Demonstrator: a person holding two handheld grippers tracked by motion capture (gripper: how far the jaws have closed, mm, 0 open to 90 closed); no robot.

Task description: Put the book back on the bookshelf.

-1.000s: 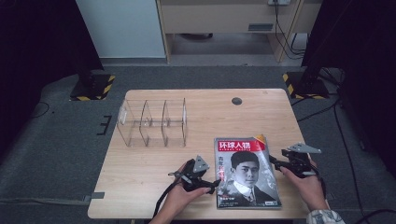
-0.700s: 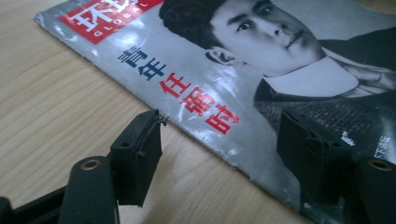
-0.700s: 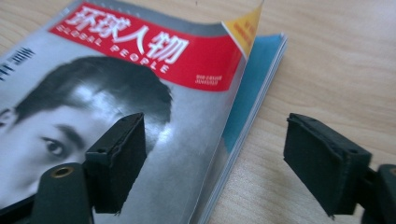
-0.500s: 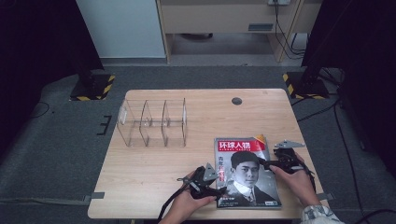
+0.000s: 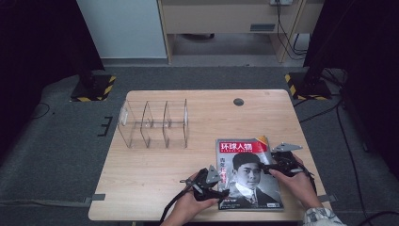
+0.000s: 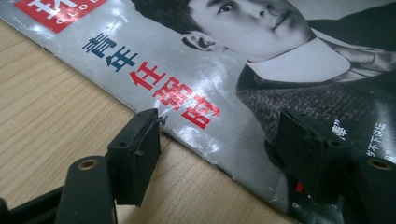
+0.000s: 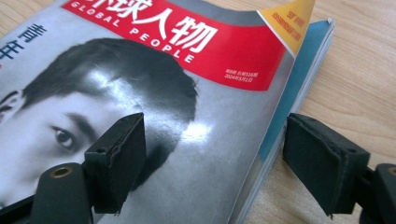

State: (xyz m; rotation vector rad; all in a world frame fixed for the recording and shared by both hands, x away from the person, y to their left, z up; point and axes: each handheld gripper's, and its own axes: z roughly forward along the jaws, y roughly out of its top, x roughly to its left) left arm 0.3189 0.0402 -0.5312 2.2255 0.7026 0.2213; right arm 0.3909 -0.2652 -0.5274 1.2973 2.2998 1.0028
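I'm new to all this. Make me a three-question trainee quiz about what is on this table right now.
1. True or false: the magazine lies flat on the wooden table with its cover up.
2. Which edge of the magazine does the left gripper straddle? A) the edge with the red title B) its left edge C) its right edge
3. Fill in: the clear divided rack holds ____ magazines.

Key
1. True.
2. B. The right gripper straddles the opposite, right edge, with its jaws apart; the left gripper's jaws are apart too.
3. No; its compartments are empty.
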